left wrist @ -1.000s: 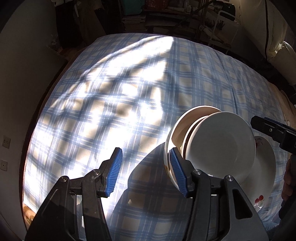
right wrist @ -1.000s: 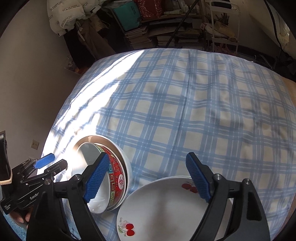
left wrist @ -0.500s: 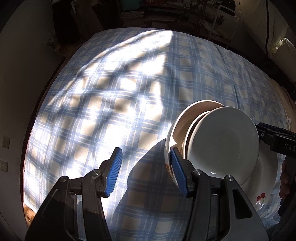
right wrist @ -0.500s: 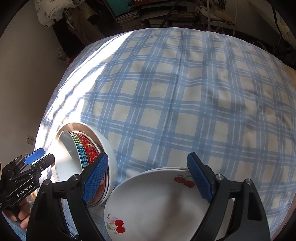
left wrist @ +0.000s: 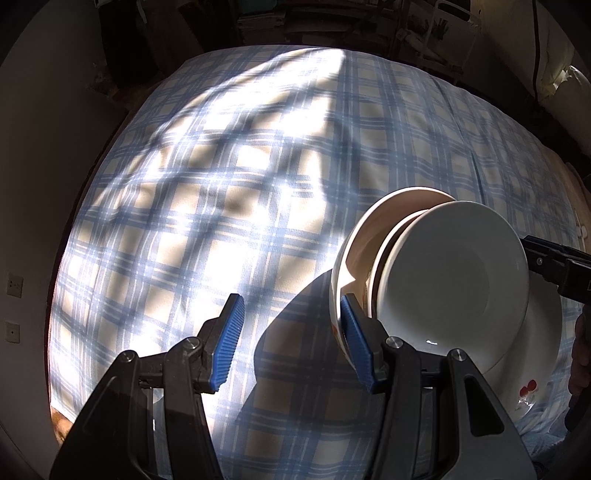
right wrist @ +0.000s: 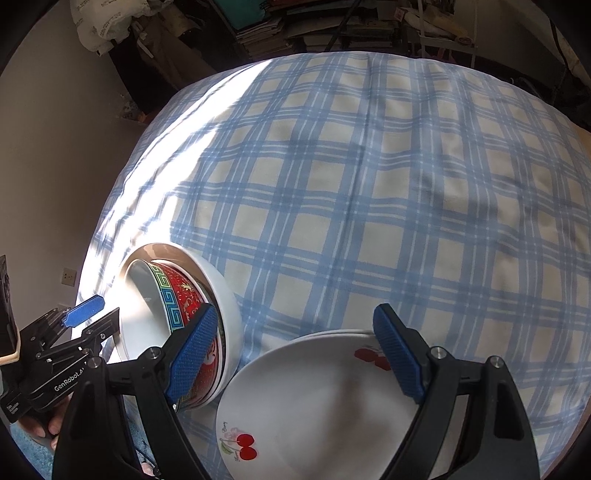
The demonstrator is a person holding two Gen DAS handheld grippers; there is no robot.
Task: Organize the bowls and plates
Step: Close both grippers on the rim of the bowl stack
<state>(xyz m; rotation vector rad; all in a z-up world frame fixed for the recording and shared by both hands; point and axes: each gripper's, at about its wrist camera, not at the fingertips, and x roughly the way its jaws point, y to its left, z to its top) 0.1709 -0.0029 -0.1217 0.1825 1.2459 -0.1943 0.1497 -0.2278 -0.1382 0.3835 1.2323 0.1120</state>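
A stack of nested bowls lies tilted on the blue checked cloth: a white outer bowl (right wrist: pixel 225 299), a red patterned bowl (right wrist: pixel 184 295) inside it and a white inner bowl (left wrist: pixel 454 273). Beside it lie flat white plates with cherry prints (right wrist: pixel 332 402), also showing in the left wrist view (left wrist: pixel 532 373). My left gripper (left wrist: pixel 291 339) is open and empty, its right finger just beside the outer bowl's rim (left wrist: pixel 343 266). My right gripper (right wrist: pixel 295 354) is open and empty, above the plates, its left finger next to the red bowl.
The checked cloth (right wrist: pixel 369 184) covers a wide table. A wall (left wrist: pixel 33 184) with sockets runs along the left. Shelves with books and clutter (right wrist: pixel 295 26) stand beyond the far edge. A person's hand (right wrist: pixel 40 424) holds the left gripper.
Both grippers have moved slightly nearer to the dishes and stayed open. The bowls and plates have not moved.
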